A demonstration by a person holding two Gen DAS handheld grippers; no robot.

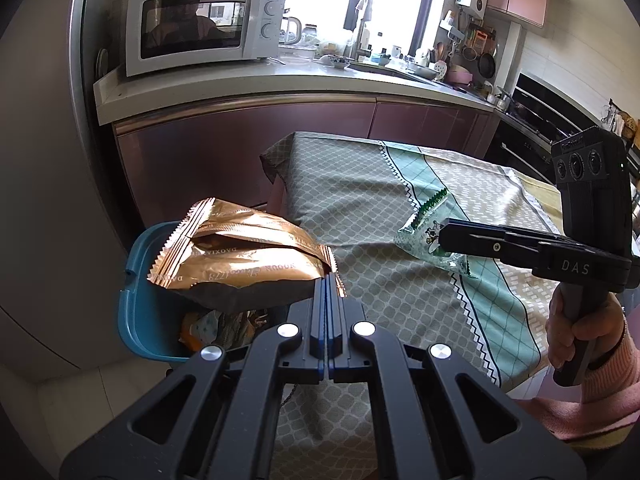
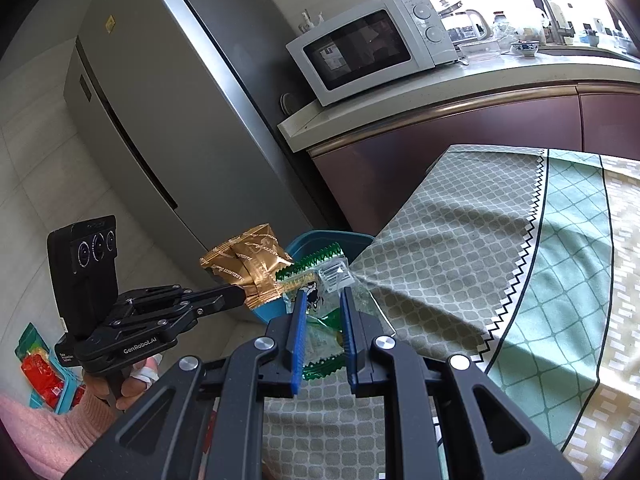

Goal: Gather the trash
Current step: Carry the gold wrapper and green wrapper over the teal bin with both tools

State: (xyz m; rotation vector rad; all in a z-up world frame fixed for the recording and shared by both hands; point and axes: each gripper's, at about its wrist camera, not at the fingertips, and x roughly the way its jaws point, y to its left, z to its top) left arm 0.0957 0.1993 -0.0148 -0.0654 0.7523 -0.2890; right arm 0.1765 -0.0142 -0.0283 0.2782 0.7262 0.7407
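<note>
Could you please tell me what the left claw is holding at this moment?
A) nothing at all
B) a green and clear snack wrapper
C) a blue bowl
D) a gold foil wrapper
D: the left claw is shut on the corner of the gold foil wrapper, held above the blue bin, while the green and clear wrapper sits in the right claw.
</note>
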